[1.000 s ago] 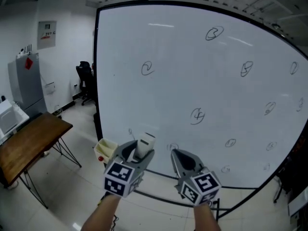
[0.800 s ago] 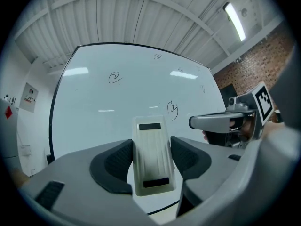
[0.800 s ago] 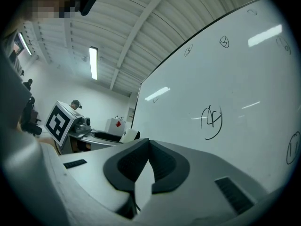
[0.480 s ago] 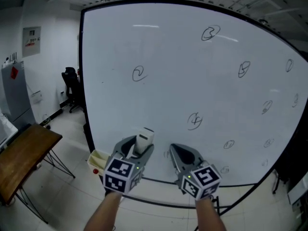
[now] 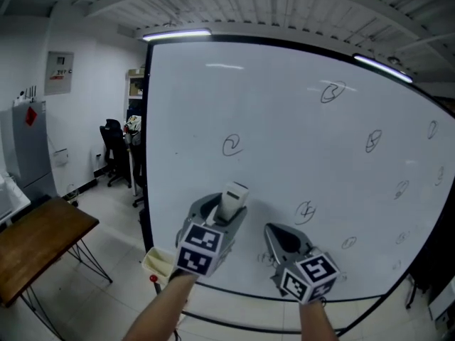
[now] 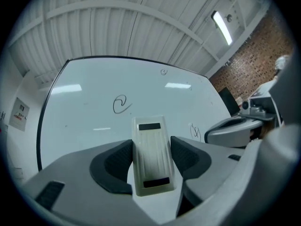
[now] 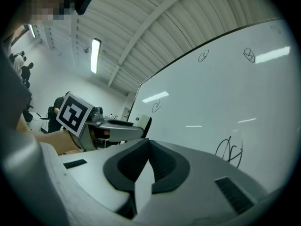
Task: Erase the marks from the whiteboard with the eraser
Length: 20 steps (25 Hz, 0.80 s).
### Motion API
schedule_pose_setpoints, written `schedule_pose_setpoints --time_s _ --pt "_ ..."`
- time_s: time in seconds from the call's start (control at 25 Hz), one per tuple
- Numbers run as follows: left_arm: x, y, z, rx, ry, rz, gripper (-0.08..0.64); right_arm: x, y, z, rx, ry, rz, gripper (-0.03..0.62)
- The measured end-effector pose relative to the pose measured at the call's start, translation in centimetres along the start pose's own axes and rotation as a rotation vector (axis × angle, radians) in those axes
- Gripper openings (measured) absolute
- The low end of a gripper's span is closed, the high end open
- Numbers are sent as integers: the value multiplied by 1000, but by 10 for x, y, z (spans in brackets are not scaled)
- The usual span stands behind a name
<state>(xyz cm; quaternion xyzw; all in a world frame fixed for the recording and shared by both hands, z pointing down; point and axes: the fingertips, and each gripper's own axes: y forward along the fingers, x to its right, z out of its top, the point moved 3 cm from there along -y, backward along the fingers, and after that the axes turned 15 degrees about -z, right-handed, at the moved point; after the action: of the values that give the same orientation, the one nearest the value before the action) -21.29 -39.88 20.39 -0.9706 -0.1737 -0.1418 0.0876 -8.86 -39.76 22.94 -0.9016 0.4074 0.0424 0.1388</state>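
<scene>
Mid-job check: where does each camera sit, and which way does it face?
Head view: on the head, facing the whiteboard; both forearms, left gripper, right gripper show.
Left gripper view: rides that gripper, looks along jaws shut on the eraser at the whiteboard.
Right gripper view: rides that gripper, looks along closed empty jaws at the whiteboard.
Shared: all show the curl mark.

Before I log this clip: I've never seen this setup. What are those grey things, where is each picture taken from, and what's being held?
No robot here: a person holds a two-jaw gripper in each hand. The head view comes from a camera on the person's head. The other two cameras ride on the grippers, looking along their jaws. The left gripper is clamped on a white eraser and points at the whiteboard, which carries scattered scribbled marks. The right gripper is shut and empty.
</scene>
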Motion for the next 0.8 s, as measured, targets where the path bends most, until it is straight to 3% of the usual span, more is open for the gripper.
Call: schedule_pose_setpoints --time_s 0.24,0.4,0.64,0.8 --pt "-34 19 55 29 115 45 256 8 18 30 54 -21 -22 -9" --pt "-53 34 84 12 203 126 256 8 23 34 68 -39 -26 -9" --pt "-56 58 92 -40 192 123 256 12 28 37 89 -42 -40 -9" --pt "-60 58 93 -30 190 123 256 11 33 36 95 -37 -38 -9"
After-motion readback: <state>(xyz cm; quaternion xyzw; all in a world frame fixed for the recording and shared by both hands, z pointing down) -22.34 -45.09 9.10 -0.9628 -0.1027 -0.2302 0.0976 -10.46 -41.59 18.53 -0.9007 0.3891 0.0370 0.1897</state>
